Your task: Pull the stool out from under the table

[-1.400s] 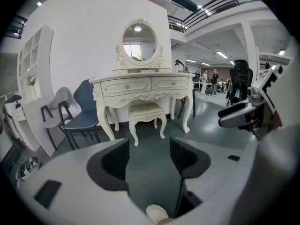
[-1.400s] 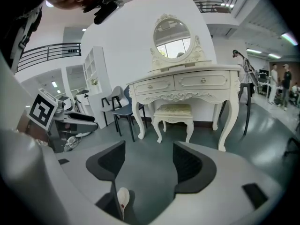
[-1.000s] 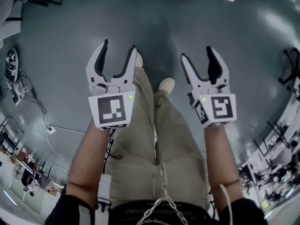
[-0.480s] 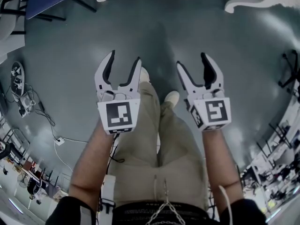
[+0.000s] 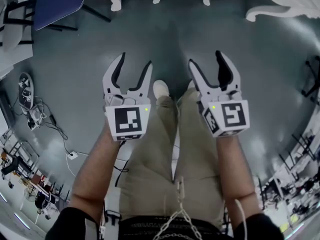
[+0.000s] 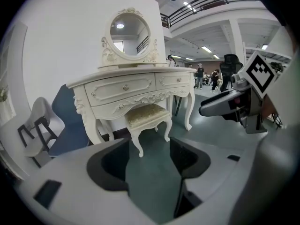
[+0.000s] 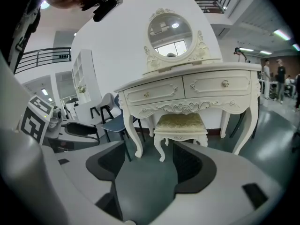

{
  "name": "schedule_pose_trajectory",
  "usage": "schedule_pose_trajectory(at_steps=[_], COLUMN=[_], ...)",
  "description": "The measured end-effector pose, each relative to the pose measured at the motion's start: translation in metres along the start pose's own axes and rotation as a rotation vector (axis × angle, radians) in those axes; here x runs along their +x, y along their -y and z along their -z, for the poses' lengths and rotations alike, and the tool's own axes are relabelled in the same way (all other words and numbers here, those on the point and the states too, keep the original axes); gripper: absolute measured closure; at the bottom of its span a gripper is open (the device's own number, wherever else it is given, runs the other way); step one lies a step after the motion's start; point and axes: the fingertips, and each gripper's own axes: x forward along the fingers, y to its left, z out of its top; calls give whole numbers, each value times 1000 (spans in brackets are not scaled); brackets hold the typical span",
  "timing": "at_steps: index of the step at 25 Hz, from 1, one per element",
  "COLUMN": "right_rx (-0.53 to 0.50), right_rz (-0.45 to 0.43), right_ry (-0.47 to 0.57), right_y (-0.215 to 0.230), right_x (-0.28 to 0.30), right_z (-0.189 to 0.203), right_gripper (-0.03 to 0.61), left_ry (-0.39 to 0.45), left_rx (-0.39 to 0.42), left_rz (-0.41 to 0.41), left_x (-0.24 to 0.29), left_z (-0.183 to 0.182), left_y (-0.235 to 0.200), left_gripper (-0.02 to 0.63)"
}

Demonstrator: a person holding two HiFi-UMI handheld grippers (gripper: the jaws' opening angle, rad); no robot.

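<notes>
Cream stool [image 7: 180, 124] sits tucked under the white table [image 7: 154, 93], between its front legs, on the grey floor [image 5: 65, 64]. Left gripper [image 5: 135, 61] and right gripper [image 5: 206, 59] are side by side, well apart from the stool, fingers wide apart, gripping nothing.

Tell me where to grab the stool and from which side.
Probably grip the stool by its front seat rail, coming from the front: the dressing table stands over it and its legs flank the sides, leaving only that edge facing out.
</notes>
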Motion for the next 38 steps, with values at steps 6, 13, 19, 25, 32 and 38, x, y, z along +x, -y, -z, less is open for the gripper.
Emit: schedule_pose_trajectory(at_steps=[6, 13, 19, 25, 32, 38], right_rx=[23, 47, 40, 11, 4, -68], right_rz=[20, 54, 44, 19, 18, -23], right_ry=[-49, -81, -79, -74, -99, -118], right_y=[18, 54, 78, 110, 150, 183], right_x=[12, 24, 41, 55, 77, 105], right_z=[27, 35, 18, -6, -18, -30], right_gripper=[288, 288, 288, 288, 287, 288], left_ry=[-51, -61, -74, -75, -104, -150], left_rx=[-42, -21, -39, -33, -65, -104], left_rz=[-12, -3, -23, -49, -90, -146], left_x=[15, 42, 65, 99, 133, 165], left_z=[18, 12, 1, -24, -35, -34], left_y=[-14, -16, -16, -16, -29, -35], left_gripper=[359, 359, 360, 360, 359, 359])
